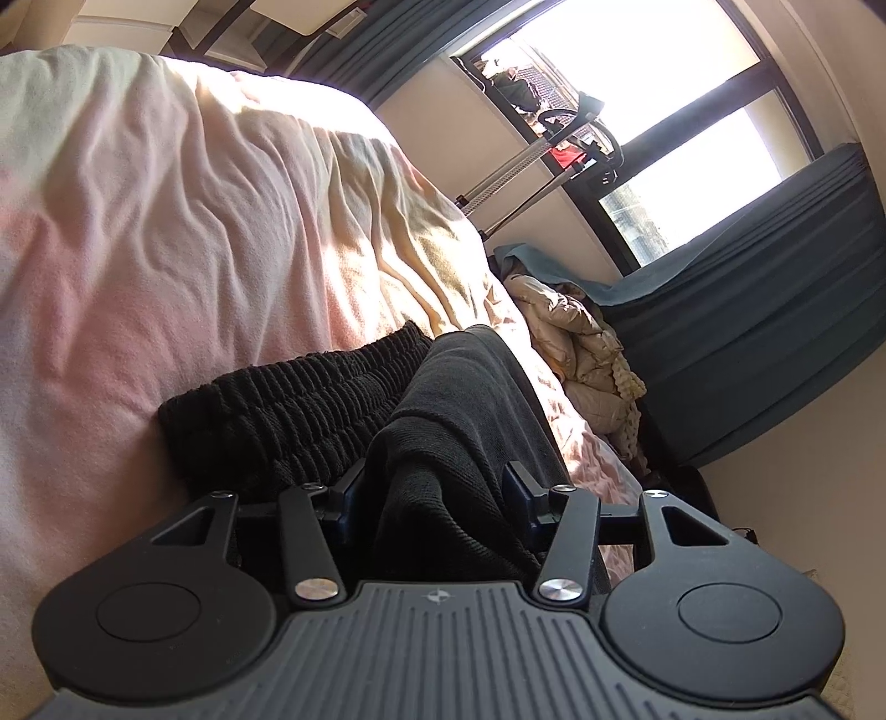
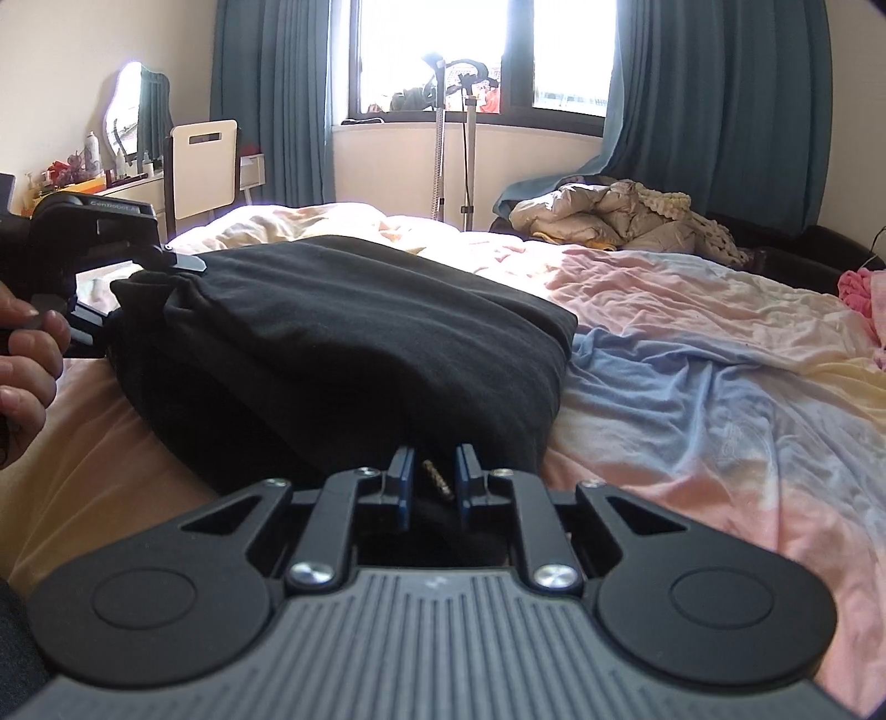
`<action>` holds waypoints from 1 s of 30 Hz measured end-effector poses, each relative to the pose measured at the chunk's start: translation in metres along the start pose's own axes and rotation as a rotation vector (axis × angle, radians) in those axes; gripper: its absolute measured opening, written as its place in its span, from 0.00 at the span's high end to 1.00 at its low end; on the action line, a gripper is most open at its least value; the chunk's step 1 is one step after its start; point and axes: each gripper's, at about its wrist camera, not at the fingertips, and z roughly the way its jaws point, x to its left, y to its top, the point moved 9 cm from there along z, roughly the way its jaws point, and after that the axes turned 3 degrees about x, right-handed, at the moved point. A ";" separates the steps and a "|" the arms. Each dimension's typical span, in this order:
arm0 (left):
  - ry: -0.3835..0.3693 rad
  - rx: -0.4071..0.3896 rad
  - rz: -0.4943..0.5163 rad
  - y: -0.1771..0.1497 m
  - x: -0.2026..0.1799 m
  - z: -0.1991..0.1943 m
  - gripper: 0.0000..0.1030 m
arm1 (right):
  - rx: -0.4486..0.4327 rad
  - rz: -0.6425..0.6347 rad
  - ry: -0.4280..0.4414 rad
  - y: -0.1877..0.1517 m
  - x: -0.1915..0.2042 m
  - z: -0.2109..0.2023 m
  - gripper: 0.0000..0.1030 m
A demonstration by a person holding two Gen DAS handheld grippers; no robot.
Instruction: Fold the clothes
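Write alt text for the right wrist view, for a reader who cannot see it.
The right hand-held gripper, jaws nearly shut, pinches the near edge of a folded black garment on a bed with a pastel sheet. At the left edge a hand holds the left hand-held gripper at the garment's far corner; teal curtains frame a bright window.

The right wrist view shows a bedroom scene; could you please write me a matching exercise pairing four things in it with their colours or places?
Things:
1. Black garment
2. Curtains
3. Puffy jacket
4. White chair

Descriptions:
A. Teal, hanging either side of the window
B. Heaped at the far edge of the bed, beige
C. Standing by the dressing table at the left
D. Lying on the pastel sheet, between the two grippers

Pairs: 1-D, 2-A, 3-B, 4-C
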 end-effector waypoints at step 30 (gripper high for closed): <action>0.075 -0.081 0.146 -0.003 -0.020 0.012 0.75 | -0.092 0.290 0.107 0.023 -0.052 0.058 0.63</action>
